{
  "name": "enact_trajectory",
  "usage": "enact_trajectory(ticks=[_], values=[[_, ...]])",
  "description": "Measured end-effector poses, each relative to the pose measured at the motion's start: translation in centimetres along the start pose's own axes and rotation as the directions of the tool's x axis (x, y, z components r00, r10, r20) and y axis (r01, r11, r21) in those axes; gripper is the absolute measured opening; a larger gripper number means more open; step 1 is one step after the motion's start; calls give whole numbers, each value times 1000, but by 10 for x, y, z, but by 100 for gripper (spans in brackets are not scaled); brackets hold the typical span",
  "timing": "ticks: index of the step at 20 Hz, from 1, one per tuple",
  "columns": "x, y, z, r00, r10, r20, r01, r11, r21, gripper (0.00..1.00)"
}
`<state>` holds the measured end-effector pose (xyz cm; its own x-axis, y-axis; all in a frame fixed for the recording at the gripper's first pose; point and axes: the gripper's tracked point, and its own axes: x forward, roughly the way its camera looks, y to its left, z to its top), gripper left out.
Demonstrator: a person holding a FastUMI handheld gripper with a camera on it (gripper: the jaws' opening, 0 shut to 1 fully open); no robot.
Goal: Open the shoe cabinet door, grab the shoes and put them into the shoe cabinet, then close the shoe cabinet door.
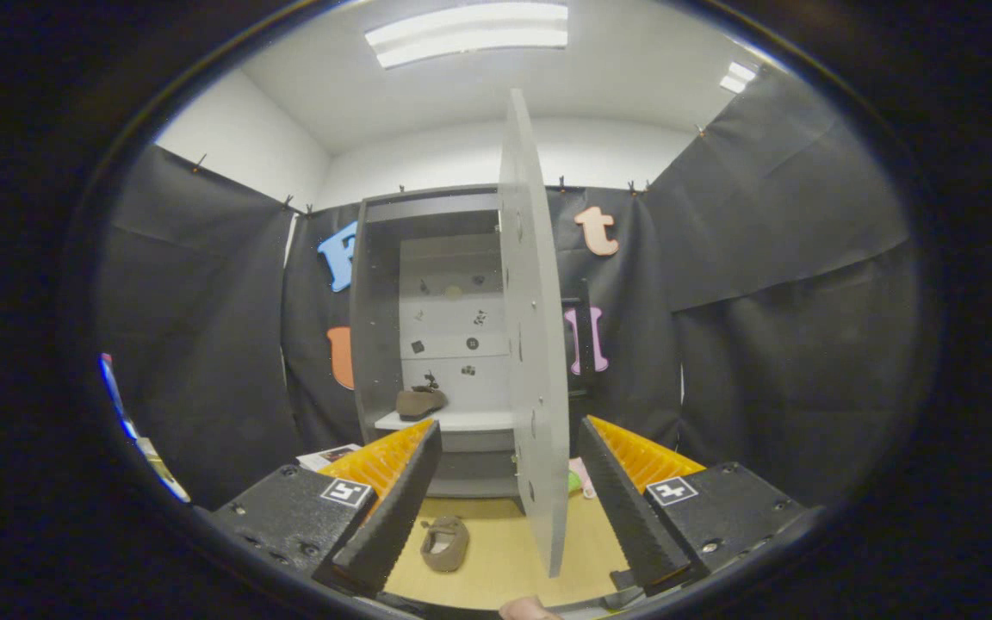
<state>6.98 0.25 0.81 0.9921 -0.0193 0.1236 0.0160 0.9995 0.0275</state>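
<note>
We see the tall grey shoe cabinet [393, 327] standing against the booth wall w/ its flat pale grey door [535, 344] swung fully out toward us, so we look at it nearly edge-on. The door's free edge runs down between the two fingers, nearer the right one. The gripper [509, 560] is released: fingers spread wide, nothing between the pads except air and the door edge passing through the gap, not touching either as far as we can tell.

One small brown suede-like shoe [420, 401] already sits on the white shelf [470, 421] inside the cabinet, toe pointing right. The second brown shoe [445, 543] lies on the light wooden floor [505, 560], just ahead of the left finger [393, 508] and left of the door edge. Its long axis runs roughly away from us, opening up, heel end nearer us, approx.

We judge the job about halfway: door open, one shoe stowed, one to go. The next move turns on that floor shoe: it's low and slightly left of the gap's centre, so the gripper needs to dip and shift left, straddling the shoe across its narrow width. Risk: the door hangs close on the right, so the right finger [625, 508] could knock it on the way down.

A fingertip [529, 610] of the person shows at the bottom.
</note>
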Motion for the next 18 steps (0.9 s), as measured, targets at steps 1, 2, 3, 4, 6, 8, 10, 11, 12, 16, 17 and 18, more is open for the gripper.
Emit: enact_trajectory(ticks=[1, 2, 3, 4, 6, 8, 10, 11, 12, 16, 17, 18], values=[[3, 9, -9, 1000, 13, -8, -13, 1000, 2, 100], [6, 19, -16, 999, 29, -21, -29, 1000, 11, 100], [11, 26, -24, 998, 47, -36, -47, 999, 17, 100], [15, 32, -31, 997, 67, -47, -66, 998, 19, 100], [28, 41, -43, 994, 92, -54, -91, 996, 27, 100], [40, 50, -60, 991, 113, -64, -112, 993, 31, 100], [53, 63, -75, 988, 142, -65, -140, 989, 38, 100], [59, 67, -84, 987, 147, -71, -144, 989, 39, 100], [65, 69, -94, 986, 145, -78, -142, 989, 39, 100], [95, 84, -146, 979, 144, -144, -145, 989, -1, 100], [102, 88, -161, 975, 148, -165, -152, 988, -10, 100], [110, 93, -175, 971, 151, -188, -156, 988, -13, 100]])
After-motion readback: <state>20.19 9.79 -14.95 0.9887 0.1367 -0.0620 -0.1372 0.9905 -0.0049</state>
